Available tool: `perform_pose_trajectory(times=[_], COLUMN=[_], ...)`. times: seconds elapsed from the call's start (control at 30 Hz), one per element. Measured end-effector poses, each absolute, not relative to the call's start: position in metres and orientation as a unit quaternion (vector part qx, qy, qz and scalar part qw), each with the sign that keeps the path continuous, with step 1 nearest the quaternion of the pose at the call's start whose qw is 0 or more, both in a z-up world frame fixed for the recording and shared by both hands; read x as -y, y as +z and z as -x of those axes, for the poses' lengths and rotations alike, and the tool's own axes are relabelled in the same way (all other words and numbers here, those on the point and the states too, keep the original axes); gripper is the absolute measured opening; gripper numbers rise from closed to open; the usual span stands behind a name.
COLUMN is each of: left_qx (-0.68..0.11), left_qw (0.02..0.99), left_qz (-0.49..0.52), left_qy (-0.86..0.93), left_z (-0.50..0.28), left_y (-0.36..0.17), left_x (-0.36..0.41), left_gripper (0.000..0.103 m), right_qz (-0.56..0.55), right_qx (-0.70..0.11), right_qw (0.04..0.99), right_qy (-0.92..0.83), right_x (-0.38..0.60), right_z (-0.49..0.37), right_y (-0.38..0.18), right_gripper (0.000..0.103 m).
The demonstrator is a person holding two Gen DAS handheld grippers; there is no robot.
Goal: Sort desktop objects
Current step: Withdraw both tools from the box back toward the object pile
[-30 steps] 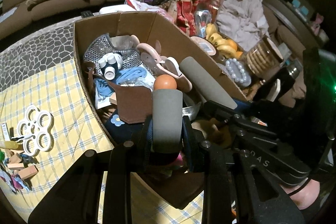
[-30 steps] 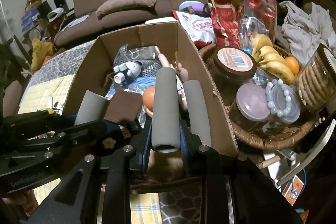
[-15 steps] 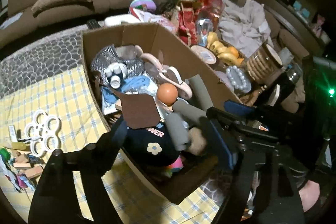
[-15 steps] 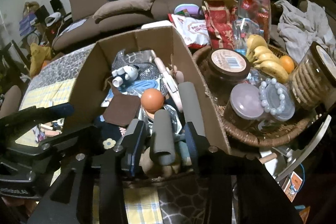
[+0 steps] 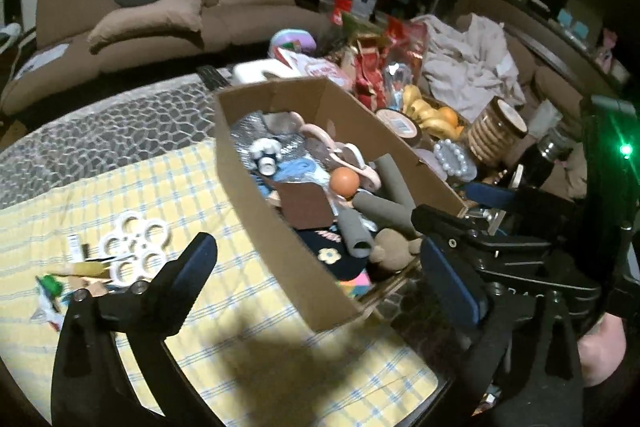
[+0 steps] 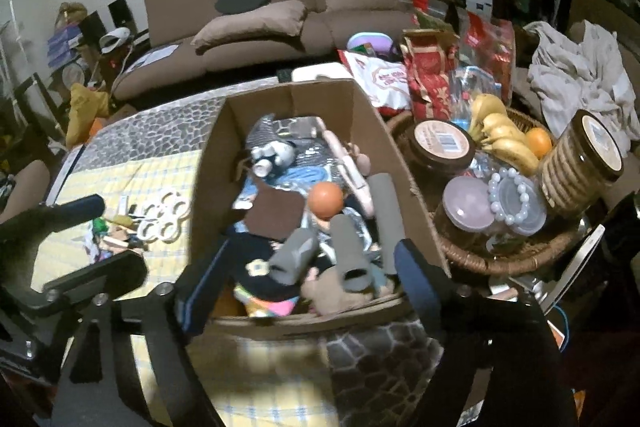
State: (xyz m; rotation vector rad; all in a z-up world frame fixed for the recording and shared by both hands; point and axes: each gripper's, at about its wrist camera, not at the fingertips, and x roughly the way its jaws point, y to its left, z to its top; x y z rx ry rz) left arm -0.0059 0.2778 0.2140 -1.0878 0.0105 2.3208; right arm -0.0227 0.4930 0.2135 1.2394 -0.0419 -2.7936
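Both hand-held grippers, left (image 5: 320, 267) and right (image 6: 304, 271), have just been opening and hold nothing. The grey foam tubes (image 6: 348, 247) lie in the cardboard box (image 6: 208, 187), probably just below them.

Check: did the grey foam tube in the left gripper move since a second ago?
Yes. The jaws have just been opening; the grey foam tube dropped from the left gripper into the cardboard box, beside the orange ball.

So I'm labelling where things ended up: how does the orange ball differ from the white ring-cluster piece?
The orange ball is round, solid and lies inside the cardboard box on the pile; the white ring-cluster piece is flat, made of open loops, and lies outside the box on the yellow checked cloth. Neither is held by a gripper.
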Motion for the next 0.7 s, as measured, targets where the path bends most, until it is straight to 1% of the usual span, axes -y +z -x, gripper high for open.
perform_pose_trajectory(times=[0.03, 0.07, 0.33, 0.7], left_qx=[-0.004, -0.004, -0.001, 0.022], left_qw=[0.28, 0.275, 0.214, 0.151], left_qz=[0.403, 0.4, 0.381, 0.395], left_qy=[0.871, 0.875, 0.9, 0.906], left_z=[0.003, -0.001, -0.026, -0.038], left_y=[0.217, 0.221, 0.237, 0.225], left_x=[-0.271, -0.263, -0.189, -0.104], left_gripper=[0.103, 0.103, 0.103, 0.103], right_qz=[-0.404, -0.403, -0.4, -0.407], right_qx=[0.011, 0.008, -0.011, -0.005], right_qw=[0.041, 0.038, 0.046, 0.072], right_qy=[-0.914, -0.915, -0.915, -0.91], right_x=[-0.488, -0.483, -0.425, -0.358], right_z=[0.02, 0.017, -0.001, -0.008], right_y=[0.215, 0.217, 0.222, 0.215], right_gripper=[0.1, 0.103, 0.103, 0.103])
